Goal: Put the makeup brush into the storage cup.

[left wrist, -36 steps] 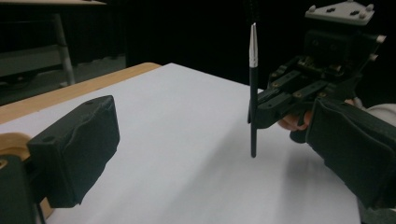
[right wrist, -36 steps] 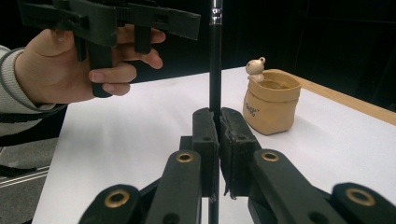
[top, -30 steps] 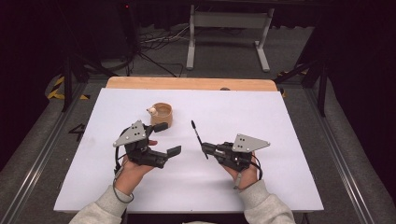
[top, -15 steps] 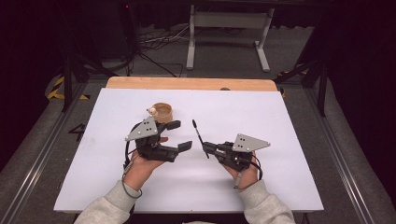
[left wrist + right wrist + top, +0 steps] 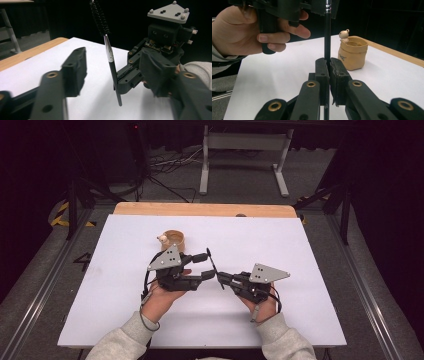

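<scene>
right gripper (image 5: 329, 75): clenched on brush (image 5: 110, 56) handle | left gripper (image 5: 120, 75): released, straddling brush | risk: off-centre closing tips brush toward cup (image 5: 172, 240) behind

White bench (image 5: 310, 270) with a wooden far edge; tan pot (image 5: 352, 53); black bristle brush (image 5: 110, 53), silver ferrule; 2 black hand-held grippers with grey plates.

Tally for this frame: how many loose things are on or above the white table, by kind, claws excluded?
Thin black bottle brush with bristled tip: 1
Small tan pouch-shaped pot with a pale figurine on its rim: 1
Total: 2
</scene>
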